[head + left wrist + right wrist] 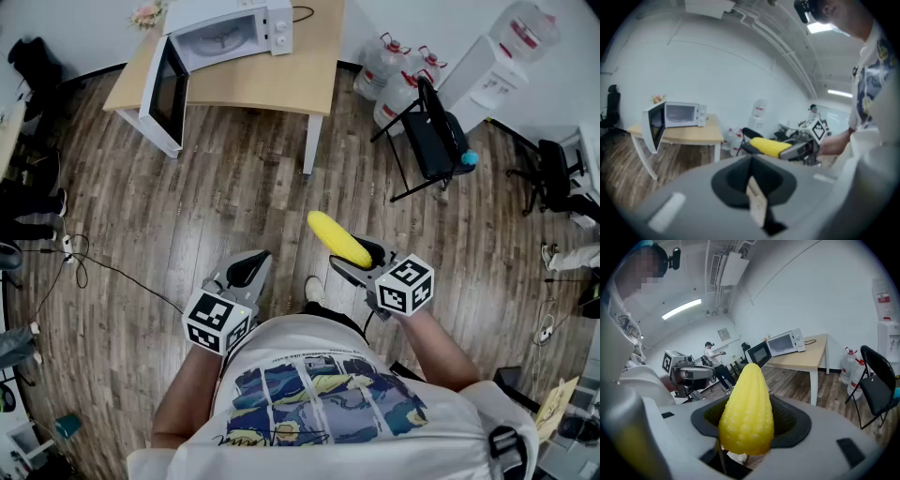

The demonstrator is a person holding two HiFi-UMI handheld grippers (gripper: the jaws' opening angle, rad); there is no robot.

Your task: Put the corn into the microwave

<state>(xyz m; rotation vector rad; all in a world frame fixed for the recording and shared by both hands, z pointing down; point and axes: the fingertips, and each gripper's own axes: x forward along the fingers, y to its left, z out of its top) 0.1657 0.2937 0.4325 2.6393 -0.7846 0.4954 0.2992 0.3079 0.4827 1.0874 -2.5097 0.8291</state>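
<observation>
Corn is sitting clamped in the right claw, which I am holding out ahead of the torso, above the wooden floor. In the right gripper view the cob is standing between the pads with its tip pointing forward, and the jaws are pressing on its lower part. The left claw is carrying nothing; its jaws are lying together with no gap that I can make out.

The microwave is standing on the far wooden surface, well apart from both claws. Its door is hanging fully open towards the floor side, and the cavity is looking empty as far as I can tell.

Status, in my judgement: the pick-up is finished and access to the cavity is already clear. Outstanding items are the carry across the open floor, the insertion of the cob through the door opening, and the release inside. I am rating the task as roughly at its midpoint, with the grasp appearing secure and no obstruction lying between me and the surface.
</observation>
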